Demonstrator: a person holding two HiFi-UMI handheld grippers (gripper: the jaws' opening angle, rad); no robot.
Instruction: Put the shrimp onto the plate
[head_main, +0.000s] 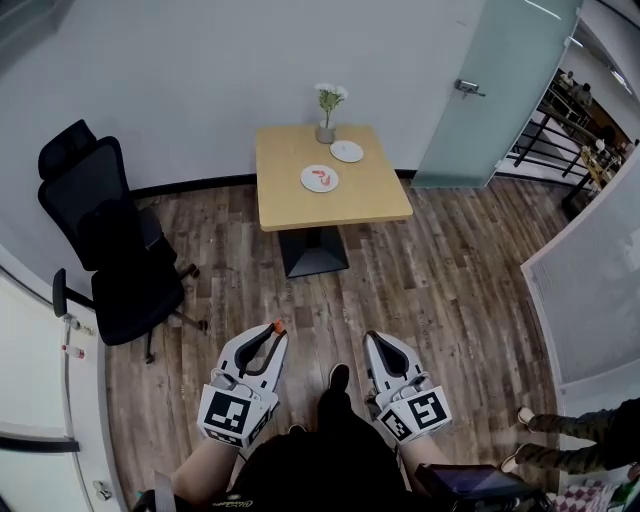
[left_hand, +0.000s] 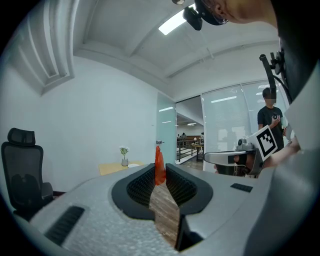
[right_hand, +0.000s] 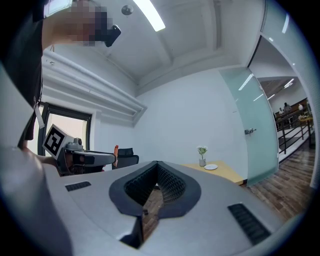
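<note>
My left gripper (head_main: 277, 329) is shut on an orange-red shrimp (head_main: 278, 325), low over the wooden floor and far from the table. In the left gripper view the shrimp (left_hand: 159, 168) stands upright, pinched between the ribbed pads at the tips. The right gripper (head_main: 372, 338) is beside it, shut with nothing in it; its pads (right_hand: 167, 181) meet at the tips. On the distant wooden table (head_main: 345, 205) lie two white plates. The nearer plate (head_main: 331, 186) has a red piece on it, and the farther plate (head_main: 347, 151) is bare.
A vase of white flowers (head_main: 326, 128) stands at the table's back edge. A black office chair (head_main: 110, 240) is on the left, a glass door (head_main: 500, 90) at back right. Another person's legs (head_main: 575, 430) show at lower right.
</note>
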